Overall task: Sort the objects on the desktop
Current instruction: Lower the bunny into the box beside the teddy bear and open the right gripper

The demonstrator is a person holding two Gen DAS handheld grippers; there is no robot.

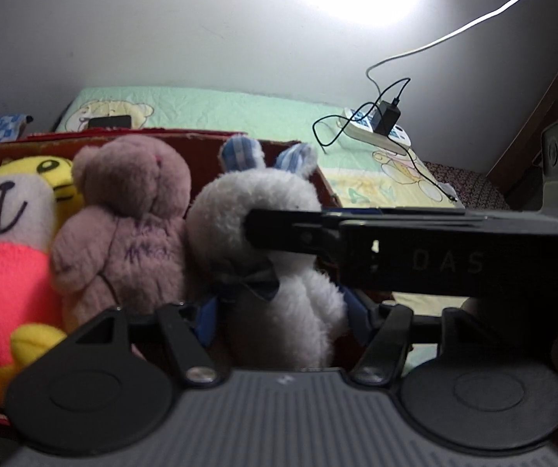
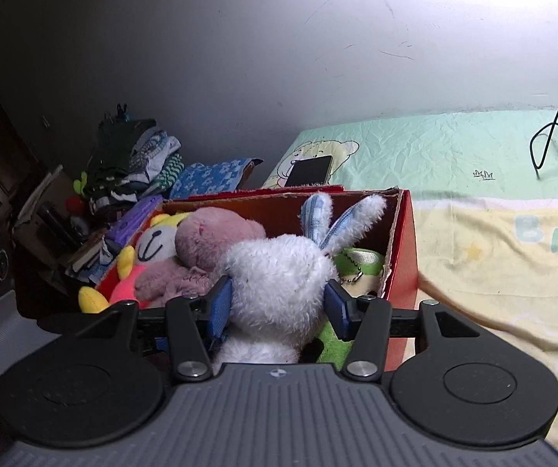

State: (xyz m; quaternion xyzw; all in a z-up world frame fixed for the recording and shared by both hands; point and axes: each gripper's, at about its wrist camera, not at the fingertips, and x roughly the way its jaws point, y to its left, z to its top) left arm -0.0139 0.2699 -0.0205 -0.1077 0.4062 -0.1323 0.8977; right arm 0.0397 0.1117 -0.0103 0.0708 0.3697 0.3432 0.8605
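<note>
A white plush rabbit (image 2: 279, 276) with blue-striped ears sits in a red cardboard box (image 2: 405, 257). My right gripper (image 2: 280, 307) is shut on the rabbit, its blue pads (image 2: 222, 303) pressed into both sides of the head. In the left wrist view the rabbit (image 1: 279, 272) stands between my left gripper's blue fingers (image 1: 207, 321); the left gripper (image 1: 280, 321) looks wide and its grip is unclear. The right gripper's black finger (image 1: 356, 233) crosses the rabbit's head. A pink bear (image 1: 131, 218) and a yellow tiger toy (image 1: 10, 233) sit to its left in the box.
The box stands on a bed with a green and yellow sheet (image 2: 473, 202). A black phone (image 2: 310, 169) lies behind the box. A power strip with charger and cables (image 1: 383, 128) lies at the back right. Folded clothes (image 2: 135, 163) are piled to the left.
</note>
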